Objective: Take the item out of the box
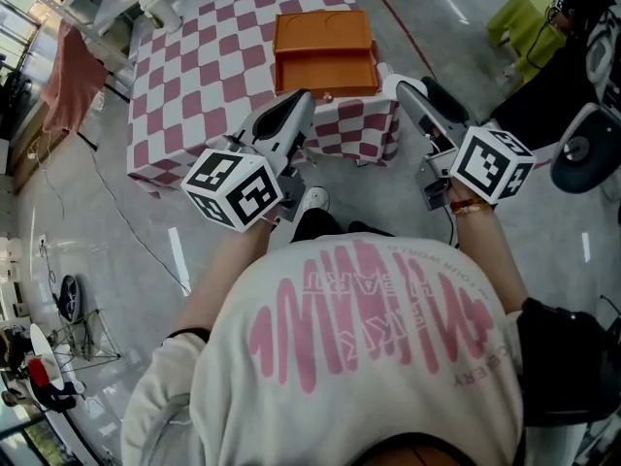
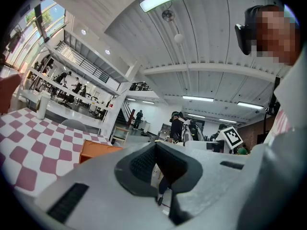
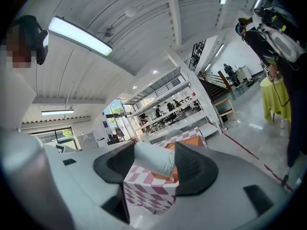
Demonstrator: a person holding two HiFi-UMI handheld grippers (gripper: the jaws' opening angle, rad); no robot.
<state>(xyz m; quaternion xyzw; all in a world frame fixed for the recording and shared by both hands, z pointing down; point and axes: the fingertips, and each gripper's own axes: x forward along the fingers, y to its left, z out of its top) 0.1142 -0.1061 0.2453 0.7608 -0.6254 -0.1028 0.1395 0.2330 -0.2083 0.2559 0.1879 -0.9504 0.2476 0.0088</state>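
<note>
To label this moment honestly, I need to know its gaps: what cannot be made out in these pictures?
Head view: the orange box is too small; any item inside cannot be told.
Left gripper view: the left gripper hides all but a corner of the box.
Right gripper view: a pale rounded shape between the fingers of the right gripper covers most of the box.

Pink-checked table (image 1: 194,76) stands on glossy grey floor (image 1: 87,250) beneath strip-lit white ceiling (image 2: 216,42).
</note>
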